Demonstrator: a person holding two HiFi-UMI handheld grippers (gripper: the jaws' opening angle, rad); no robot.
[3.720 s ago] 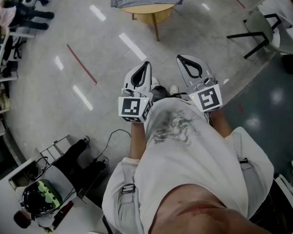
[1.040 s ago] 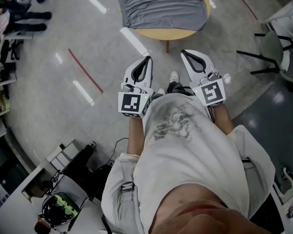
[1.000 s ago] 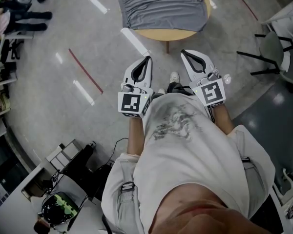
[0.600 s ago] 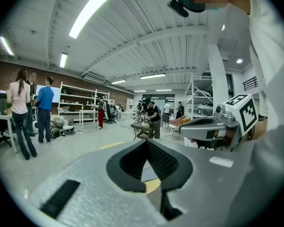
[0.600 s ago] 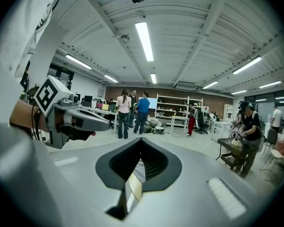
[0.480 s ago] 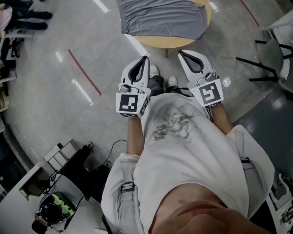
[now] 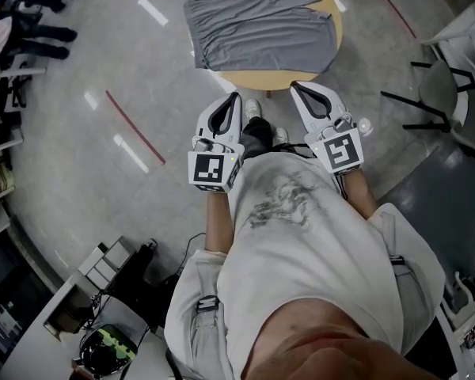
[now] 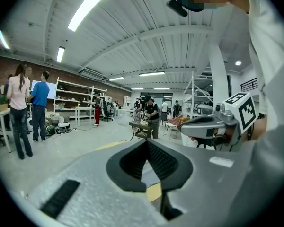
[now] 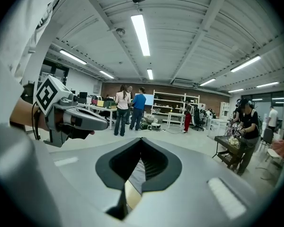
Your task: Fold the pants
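Note:
Grey pants (image 7: 261, 22) lie spread flat on a round wooden table (image 7: 330, 47) at the top of the head view. My left gripper (image 7: 236, 98) and right gripper (image 7: 294, 89) are held side by side in front of the person's chest, short of the table's near edge. Both point toward the table with jaws shut and nothing between them. In the left gripper view the left gripper (image 8: 147, 141) shows closed tips, and the right gripper (image 8: 209, 125) hangs beside it. The right gripper view shows the right gripper (image 9: 141, 140) closed too, with the left gripper (image 9: 78, 117) at its left.
A chair (image 7: 451, 62) stands at the right of the table. A red line (image 7: 134, 129) marks the floor on the left. Equipment and cables (image 7: 119, 271) sit at the lower left. People stand far off by shelves (image 9: 130, 109), and a cart (image 9: 229, 148) is at the right.
The table and pants have come lower and closer in the head view as the person walks toward them. Both grippers kept their pose and stayed shut.

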